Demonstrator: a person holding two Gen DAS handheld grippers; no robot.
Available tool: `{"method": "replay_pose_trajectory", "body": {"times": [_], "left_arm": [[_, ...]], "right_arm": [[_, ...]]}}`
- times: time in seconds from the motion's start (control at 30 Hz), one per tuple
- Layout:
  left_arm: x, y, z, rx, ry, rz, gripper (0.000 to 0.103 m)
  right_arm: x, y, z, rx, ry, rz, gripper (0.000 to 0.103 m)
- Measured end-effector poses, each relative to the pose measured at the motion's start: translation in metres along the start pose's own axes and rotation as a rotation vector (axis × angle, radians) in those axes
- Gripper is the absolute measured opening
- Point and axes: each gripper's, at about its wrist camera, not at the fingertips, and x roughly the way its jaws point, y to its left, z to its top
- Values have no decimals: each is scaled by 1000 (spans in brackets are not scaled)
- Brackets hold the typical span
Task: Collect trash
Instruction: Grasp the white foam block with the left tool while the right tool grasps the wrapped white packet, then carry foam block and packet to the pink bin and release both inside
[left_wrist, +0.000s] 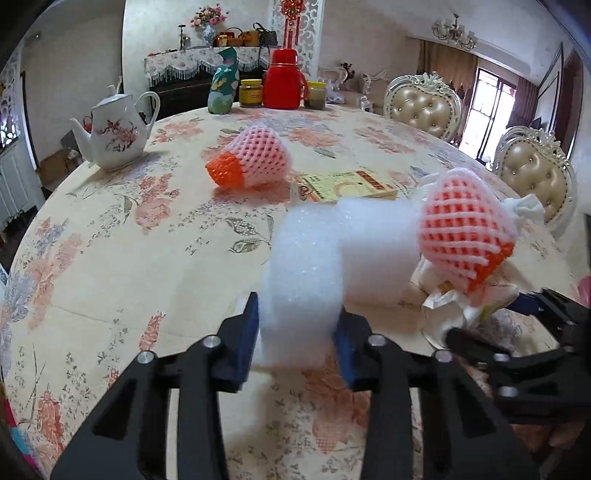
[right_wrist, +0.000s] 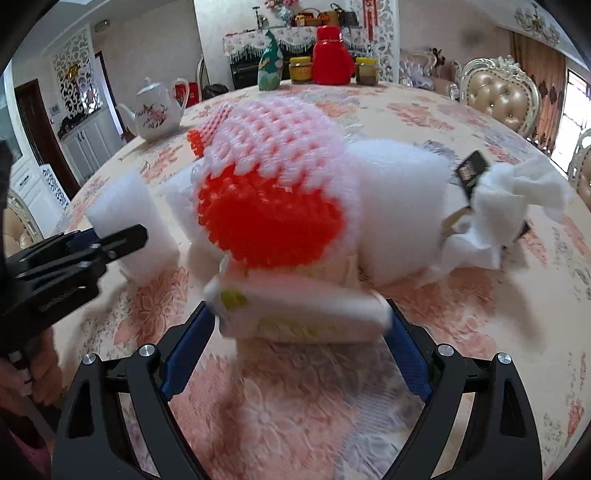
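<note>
Round table (left_wrist: 110, 258) with pale floral cloth, trash scattered mid-table. Left gripper (left_wrist: 297, 325) pinches a strip of white foam sheet (left_wrist: 303, 280): translucent, bubbly texture, folded over in a loose band; both blue pads (left_wrist: 248, 332) press its sides at the near end. From the right wrist view the same foam (right_wrist: 125, 218) stands at the left with the left gripper's black finger across it.

Right gripper (right_wrist: 299, 325) grips a white crumpled packet (right_wrist: 306, 306) with yellow print, motion-blurred; its jaws are closed onto it at both ends. On top of or just behind that packet sits a fruit foam net (right_wrist: 269, 192), white-pink mesh over orange, bulb-shaped. Cannot tell if net is attached to the packet.

To the right, crumpled white tissue (right_wrist: 517, 199) lies next to a dark small wrapper (right_wrist: 471, 170). Second foam block (right_wrist: 402, 195) is behind the net, touching it.

Far left of pile: another pink-and-orange fruit net (left_wrist: 251, 158) lying on its side, apart from the rest. Flat yellow booklet (left_wrist: 351, 184) is behind the foam.

Far edge: white floral teapot (left_wrist: 114, 136) on the left, red thermos (left_wrist: 284, 79), two jars (left_wrist: 251, 93), green wrapped bottle (left_wrist: 223, 83). Padded chairs (left_wrist: 424, 103) stand at the right.
</note>
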Motion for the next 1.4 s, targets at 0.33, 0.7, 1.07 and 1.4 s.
{"method": "replay_pose_trajectory", "body": {"times": [0.33, 0.7, 1.07, 1.4], "left_arm": [[-25, -7, -10, 13, -38, 42, 35], [-64, -70, -32, 95, -87, 34, 36], [-90, -146, -41, 214, -131, -5, 36], [-93, -220, -47, 311, -146, -79, 36]], "right_arm": [[-23, -9, -10, -7, -49, 31, 80], [-107, -52, -62, 5, -185, 56, 80], [-156, -121, -102, 131, -271, -5, 80], [-200, -177, -141, 189, -331, -124, 80]]}}
